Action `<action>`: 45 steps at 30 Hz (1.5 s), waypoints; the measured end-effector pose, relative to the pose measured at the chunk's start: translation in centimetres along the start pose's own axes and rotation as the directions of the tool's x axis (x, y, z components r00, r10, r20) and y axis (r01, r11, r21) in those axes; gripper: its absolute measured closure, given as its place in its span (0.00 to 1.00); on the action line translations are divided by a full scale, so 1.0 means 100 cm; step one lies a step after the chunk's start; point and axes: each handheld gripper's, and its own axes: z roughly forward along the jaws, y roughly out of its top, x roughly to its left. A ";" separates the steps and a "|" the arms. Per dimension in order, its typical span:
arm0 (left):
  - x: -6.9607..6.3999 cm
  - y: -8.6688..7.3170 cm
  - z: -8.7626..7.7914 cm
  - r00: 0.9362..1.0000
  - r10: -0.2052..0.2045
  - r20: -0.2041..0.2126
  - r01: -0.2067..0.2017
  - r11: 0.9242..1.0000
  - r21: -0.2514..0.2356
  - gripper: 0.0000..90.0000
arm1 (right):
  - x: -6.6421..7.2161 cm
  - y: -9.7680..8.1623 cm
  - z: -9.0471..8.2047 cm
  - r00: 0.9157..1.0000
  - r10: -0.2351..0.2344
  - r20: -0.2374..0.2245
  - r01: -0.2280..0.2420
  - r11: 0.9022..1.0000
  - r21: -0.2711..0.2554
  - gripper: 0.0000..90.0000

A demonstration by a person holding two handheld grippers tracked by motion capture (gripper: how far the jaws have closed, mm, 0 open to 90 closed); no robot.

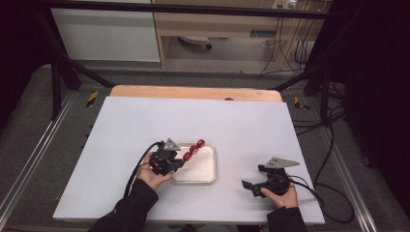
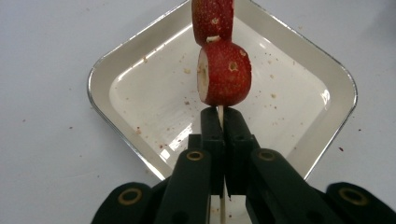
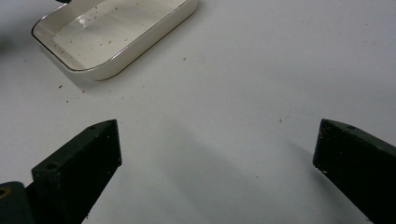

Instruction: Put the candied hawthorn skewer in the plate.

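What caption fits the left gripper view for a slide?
Left gripper shut on a thin skewer carrying red fruit pieces, held above a white tray.

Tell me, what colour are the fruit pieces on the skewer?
Red with pale speckles, the fruit pieces; clearest in the left gripper view.

Glossy white dish [image 2: 140,70], matt tabletop [image 2: 46,93]

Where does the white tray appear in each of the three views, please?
High view: the white tray lies just below centre, right of the left gripper.
Left gripper view: it spans the middle, behind the skewer of red fruit.
Right gripper view: upper left.
Shared landmark: the tray's dark-edged rim.
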 end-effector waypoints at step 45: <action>0.007 -0.021 -0.023 0.997 0.079 0.013 -0.077 0.995 -0.068 0.39 | 0.000 -0.001 -0.006 1.000 0.011 0.003 -0.011 1.000 -0.018 0.02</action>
